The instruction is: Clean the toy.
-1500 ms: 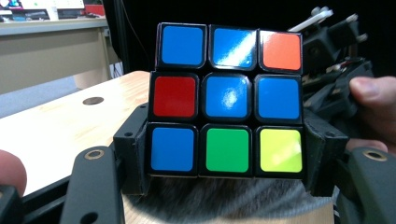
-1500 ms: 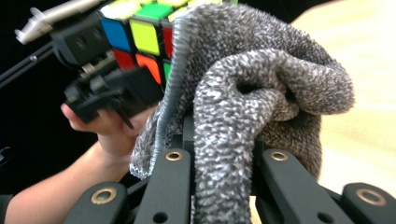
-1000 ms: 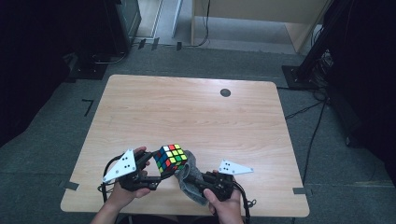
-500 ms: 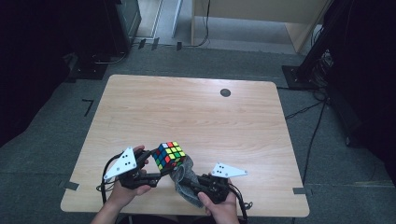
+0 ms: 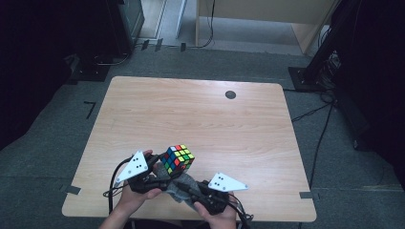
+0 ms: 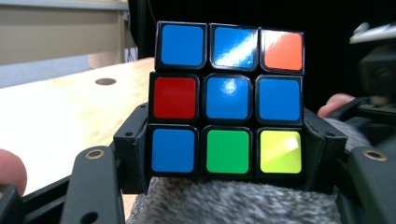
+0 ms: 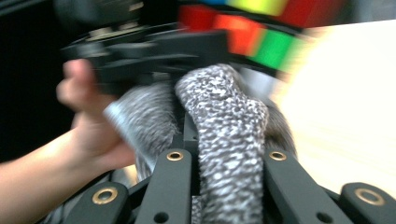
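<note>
- Left gripper point(image 5: 160, 168): jaws clamped on the multicoloured plastic puzzle cube point(image 5: 177, 159), gripping its bottom row from both sides; the cube is lifted above the near table edge.
- Cube at about 7 o'clock on the light wooden table point(image 5: 200, 119).
- Right gripper point(image 5: 184, 185): jaws pinched on a grey knitted cloth point(image 7: 224, 121), pressed against the cube's underside.
- Right gripper sits at 4 o'clock from the cube.

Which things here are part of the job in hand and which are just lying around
In use:
- multicoloured puzzle cube, clamped in the left gripper
- grey fuzzy cloth, pinched in the right gripper, under the cube

Just there:
- light wooden table
- dark round grommet in the tabletop
- black cables on the floor
</note>
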Demonstrator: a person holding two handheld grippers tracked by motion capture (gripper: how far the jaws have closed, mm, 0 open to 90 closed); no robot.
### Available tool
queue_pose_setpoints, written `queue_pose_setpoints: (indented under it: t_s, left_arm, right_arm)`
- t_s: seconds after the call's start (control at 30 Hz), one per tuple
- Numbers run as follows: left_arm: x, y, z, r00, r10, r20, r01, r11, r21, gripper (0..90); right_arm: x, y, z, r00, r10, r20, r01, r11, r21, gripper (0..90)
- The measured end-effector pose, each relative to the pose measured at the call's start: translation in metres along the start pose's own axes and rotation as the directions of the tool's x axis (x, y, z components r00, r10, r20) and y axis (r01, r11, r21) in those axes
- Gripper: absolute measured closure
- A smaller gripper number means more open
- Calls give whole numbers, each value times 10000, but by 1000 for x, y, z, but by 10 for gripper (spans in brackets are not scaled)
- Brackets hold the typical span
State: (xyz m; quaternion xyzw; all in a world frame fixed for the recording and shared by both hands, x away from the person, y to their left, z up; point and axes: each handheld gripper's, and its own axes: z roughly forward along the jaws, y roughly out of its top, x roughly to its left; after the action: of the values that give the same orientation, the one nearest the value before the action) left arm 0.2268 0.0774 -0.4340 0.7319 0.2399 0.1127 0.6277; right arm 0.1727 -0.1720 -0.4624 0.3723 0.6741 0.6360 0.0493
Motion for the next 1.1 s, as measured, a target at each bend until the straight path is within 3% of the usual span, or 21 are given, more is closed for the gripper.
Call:
queue_pose_setpoints:
  t_s: [0.1, 0.2, 0.23, 0.3, 0.37, 0.47, 0.6, 0.67, 0.77, 0.83, 0.87, 0.93, 1.0, 1.1]
  left_arm:
    - [2, 2, -4, 9999, -160, -9, 160, 9996, -225, 339]
    - [-2, 1, 0, 9999, -74, -138, 72, 9999, -154, 339]
    - [-4, 0, 2, 10000, -16, -96, 16, 10000, -27, 339]
    - [-8, -2, 5, 9999, 103, 83, -104, 9999, 98, 339]
    - [-10, -1, 6, 9998, 192, 96, -193, 9998, 79, 339]
    - [-6, 1, 2, 10000, -13, -17, 13, 9999, -155, 339]
    - [0, 4, -5, 9994, -315, -103, 311, 9986, -419, 339]
    - [0, 4, -3, 9991, -430, -38, 428, 9983, -404, 339]
    - [-4, 1, 3, 9995, -319, 19, 320, 9994, -166, 339]
    - [-7, 0, 6, 9998, -203, 47, 203, 9998, -21, 338]
    - [-8, 0, 5, 9999, -157, 73, 157, 9999, 5, 339]
    - [-7, 1, 4, 9997, -232, 21, 232, 9997, -80, 339]
    - [-4, 2, 0, 9991, -426, 19, 427, 9988, -245, 339]
    - [1, 4, -4, 9986, -519, -66, 517, 9982, -313, 339]
  right_arm:
    - [-6, 0, -4, 9989, 163, 449, -155, 9997, -187, 805]
    - [5, -3, 5, 9999, -76, -132, 78, 9999, 91, 796]
    - [12, -4, 10, 9988, -288, -392, 297, 9993, 245, 793]
    - [25, -6, 16, 9950, -869, -490, 888, 9953, 382, 792]
    - [26, -4, 15, 9954, -936, -191, 941, 9951, 288, 793]
    - [10, -2, 6, 9982, -323, 513, 327, 9994, -62, 794]
    - [-8, -2, -5, 9873, 59, 1588, -15, 9996, -278, 798]
    - [-7, -2, -4, 9906, 161, 1356, -124, 9995, -285, 798]
    - [11, -3, 8, 9981, -454, 421, 443, 9987, 254, 789]
    - [22, -5, 14, 9958, -913, 12, 912, 9949, 433, 788]
    - [25, -4, 14, 9947, -1031, 26, 1029, 9940, 376, 788]
    - [19, -2, 10, 9956, -857, 365, 852, 9962, 165, 790]
    - [4, -1, 2, 9961, -229, 846, 229, 9997, 14, 790]
    - [-19, 0, -10, 9793, 21, 2023, 4, 9999, -125, 789]
